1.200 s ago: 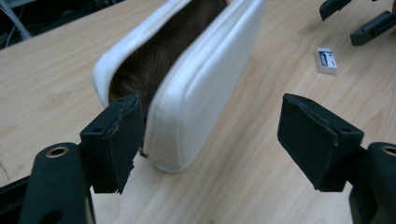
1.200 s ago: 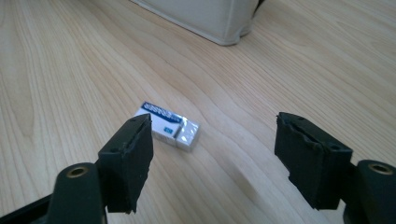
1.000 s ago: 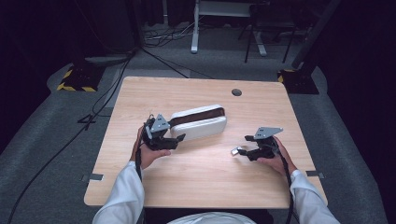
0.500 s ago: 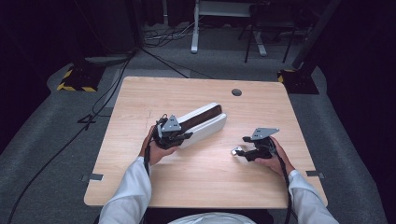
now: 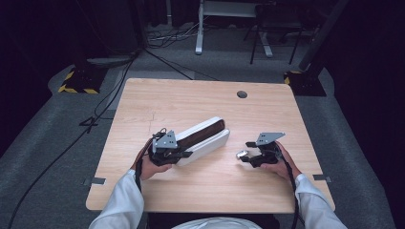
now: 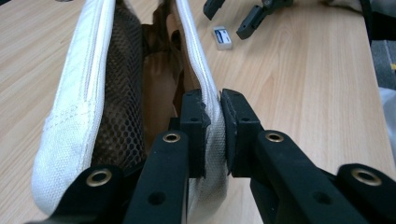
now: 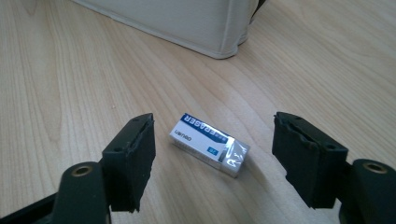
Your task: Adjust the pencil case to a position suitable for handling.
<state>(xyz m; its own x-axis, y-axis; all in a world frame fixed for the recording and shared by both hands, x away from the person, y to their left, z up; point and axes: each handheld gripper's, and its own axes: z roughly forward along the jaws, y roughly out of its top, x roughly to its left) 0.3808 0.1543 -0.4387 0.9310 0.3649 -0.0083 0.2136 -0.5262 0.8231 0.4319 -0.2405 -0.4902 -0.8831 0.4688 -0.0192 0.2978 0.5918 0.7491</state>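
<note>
A white zipped pencil case [image 5: 205, 136] with a brown mesh lining lies open at the middle of the wooden table [image 5: 191, 100]. My left gripper [image 5: 184, 153] is shut on the near end of one of its white zipper edges [image 6: 205, 84], pads pinching the fabric from both sides [image 6: 214, 116]. A small white and blue eraser [image 7: 208, 142] lies flat on the table to the right of the case. My right gripper [image 7: 215, 128] stands open around it, a jaw on either side and neither touching. The left gripper view has the eraser [image 6: 222, 37] with the right gripper [image 6: 233, 16] just behind it.
A round cable hole [image 5: 242, 94] sits near the table's far edge. On the floor beyond are cables, a yellow-and-black striped base [image 5: 76, 81] at the left and a stand foot [image 5: 305, 81] at the right. The case's side wall [image 7: 187, 23] lies beyond the eraser.
My left gripper moved right onto the case's near end and closed on its edge, and the case has shifted a little toward me. The right gripper and eraser stayed put.
</note>
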